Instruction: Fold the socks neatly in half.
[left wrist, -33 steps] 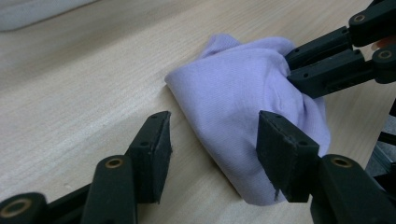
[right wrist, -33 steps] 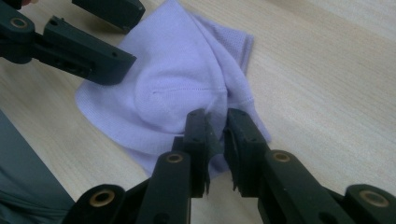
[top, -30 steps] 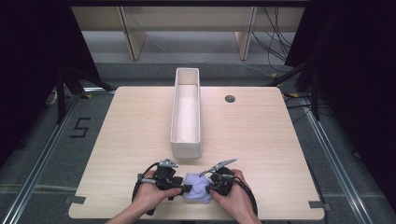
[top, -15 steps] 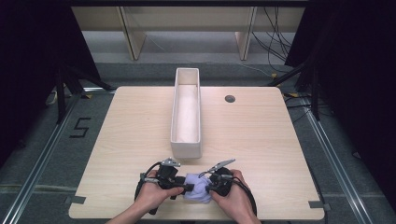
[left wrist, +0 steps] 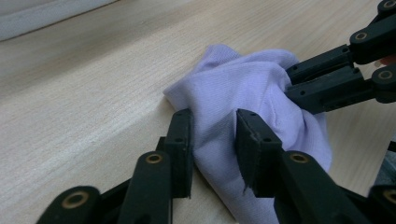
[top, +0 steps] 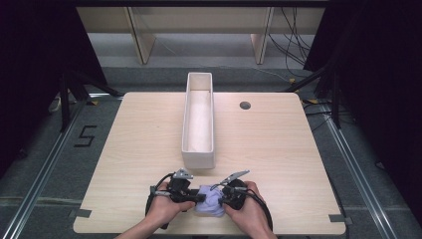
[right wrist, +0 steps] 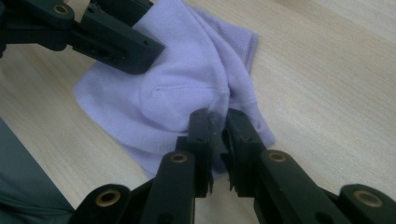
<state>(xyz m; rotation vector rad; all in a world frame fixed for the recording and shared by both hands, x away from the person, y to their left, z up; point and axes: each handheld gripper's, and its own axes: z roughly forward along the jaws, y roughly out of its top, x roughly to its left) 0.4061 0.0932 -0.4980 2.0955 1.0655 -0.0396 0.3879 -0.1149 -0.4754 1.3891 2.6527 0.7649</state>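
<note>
Your two hands sit close together at the near edge of the table [top: 278,134], forearms coming in low, the grippers angled toward each other with the lilac cloth [top: 209,203] bunched between them. Your left gripper [left wrist: 212,140] lies almost flat along the wood; its jaws have just been closing, and a fold of the cloth stands between the pads, but you cannot tell from here whether they press on it yet. Your right gripper [right wrist: 217,135] is pinched tight on a gathered ridge of the same cloth, pads nearly meeting.

The cloth is a soft, fine-ribbed knit with a stitched hem, crumpled into a rounded heap. The table is pale wood grain, smooth and matte. Farther out stands a long, narrow white box [top: 199,149], straight-walled and open-topped.
</note>
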